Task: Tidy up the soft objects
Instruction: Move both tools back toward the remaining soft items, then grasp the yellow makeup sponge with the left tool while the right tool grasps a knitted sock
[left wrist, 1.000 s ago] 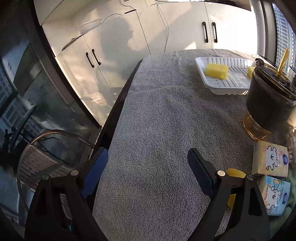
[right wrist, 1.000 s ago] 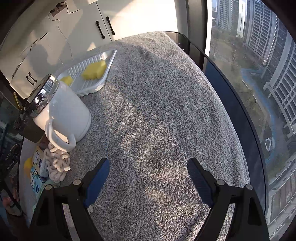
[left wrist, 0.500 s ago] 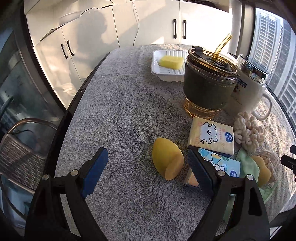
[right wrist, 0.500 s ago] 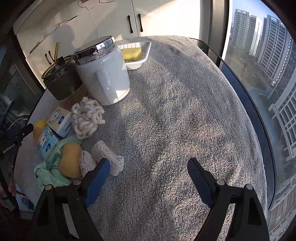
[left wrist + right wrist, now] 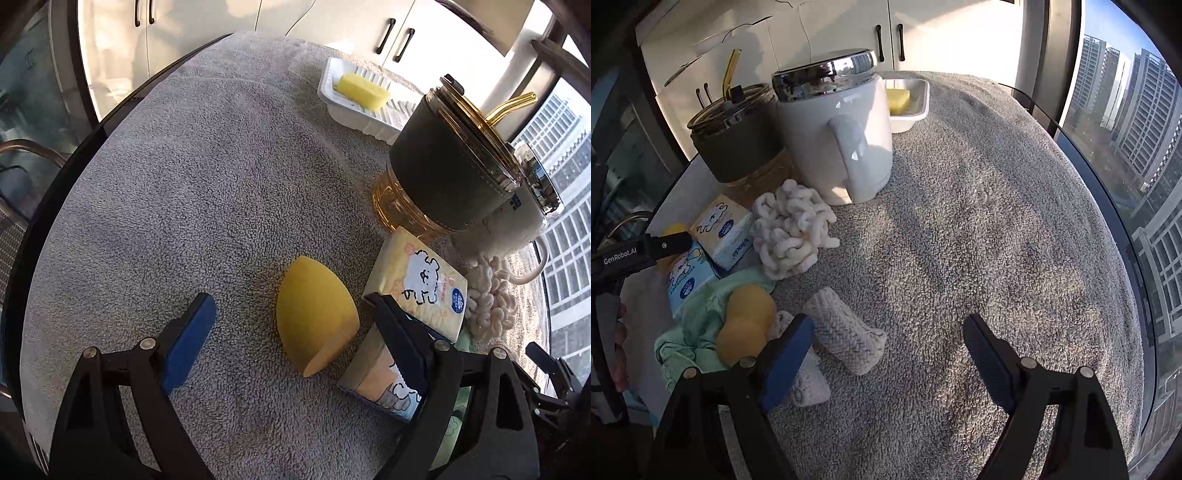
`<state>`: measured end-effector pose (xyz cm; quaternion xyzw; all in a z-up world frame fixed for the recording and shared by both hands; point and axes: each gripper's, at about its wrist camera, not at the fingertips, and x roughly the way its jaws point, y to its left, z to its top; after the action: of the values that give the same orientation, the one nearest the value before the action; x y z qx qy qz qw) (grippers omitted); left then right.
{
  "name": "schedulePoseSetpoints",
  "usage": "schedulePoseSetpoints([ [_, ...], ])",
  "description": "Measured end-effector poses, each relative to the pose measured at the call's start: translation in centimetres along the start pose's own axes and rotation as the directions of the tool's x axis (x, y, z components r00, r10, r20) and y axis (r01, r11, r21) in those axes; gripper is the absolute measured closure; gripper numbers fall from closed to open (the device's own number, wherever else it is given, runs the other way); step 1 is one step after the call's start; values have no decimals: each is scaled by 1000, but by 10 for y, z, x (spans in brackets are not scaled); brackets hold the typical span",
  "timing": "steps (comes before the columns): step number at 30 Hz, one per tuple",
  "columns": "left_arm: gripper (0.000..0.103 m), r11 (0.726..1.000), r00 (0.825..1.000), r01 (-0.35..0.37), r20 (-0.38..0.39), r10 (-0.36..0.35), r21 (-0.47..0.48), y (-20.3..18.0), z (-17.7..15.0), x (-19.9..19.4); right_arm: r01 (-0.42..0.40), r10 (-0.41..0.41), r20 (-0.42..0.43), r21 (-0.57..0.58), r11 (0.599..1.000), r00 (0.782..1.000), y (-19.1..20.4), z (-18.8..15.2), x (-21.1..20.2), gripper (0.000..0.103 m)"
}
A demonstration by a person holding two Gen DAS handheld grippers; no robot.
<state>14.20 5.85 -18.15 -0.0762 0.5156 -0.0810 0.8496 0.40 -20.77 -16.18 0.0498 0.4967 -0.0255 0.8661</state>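
Right wrist only: knitted roll (image 5: 846, 341)

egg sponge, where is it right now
Left wrist view, centre: the egg sponge lies on the grey towel between the open left claw fingers, beside the tissue pack.

The blue tissue pack (image 5: 384, 387) lies half behind the left tongs' (image 5: 291, 332) right finger. The white mug (image 5: 513, 229) is mostly hidden by the dark tumbler (image 5: 447, 173). The green cloth (image 5: 698, 325) disappears under the yellow sponge (image 5: 746, 325), and a knitted roll (image 5: 809, 384) is partly covered by the right tongs' (image 5: 882, 354) left finger.
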Motion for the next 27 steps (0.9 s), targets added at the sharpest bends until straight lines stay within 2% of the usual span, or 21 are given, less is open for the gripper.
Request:
schedulePoseSetpoints([
  [3,15,993,996,-93,-10,94,69,-15,-1,7,-13,13,-2,-16,1000,1000,2,-1,-1,25],
  [5,14,989,992,-126,-14,127,76,-20,-1,10,-17,17,-3,-37,999,1000,8,-3,-4,30],
  [7,14,991,992,-127,-20,128,51,-20,1,11,-14,14,0,-64,998,1000,12,-5,-8,36],
  [11,12,990,990,-128,-57,131,55,-22,6,15,51,-47,31,-169,984,998,27,-8,-10,37],
  [13,11,994,993,-102,-56,105,44,-19,8,15,82,-74,45,-208,975,996,33,-10,-10,37],
  [17,9,1000,1000,-20,-14,20,-16,0,13,12,73,-66,40,-208,975,997,30,-10,-10,37],
  [20,9,998,998,-42,-47,44,39,-4,14,16,54,-49,28,-182,982,998,25,-8,-8,37],
  [23,9,996,995,-77,-62,80,52,-10,17,19,34,-29,25,-193,981,999,27,-8,-8,50],
  [24,8,995,994,-82,-64,86,54,-11,17,19,14,-11,18,-198,980,1000,28,-9,-8,61],
  [27,8,992,993,-101,-61,105,71,-16,15,21,37,-34,18,-229,973,999,37,-12,-10,63],
])
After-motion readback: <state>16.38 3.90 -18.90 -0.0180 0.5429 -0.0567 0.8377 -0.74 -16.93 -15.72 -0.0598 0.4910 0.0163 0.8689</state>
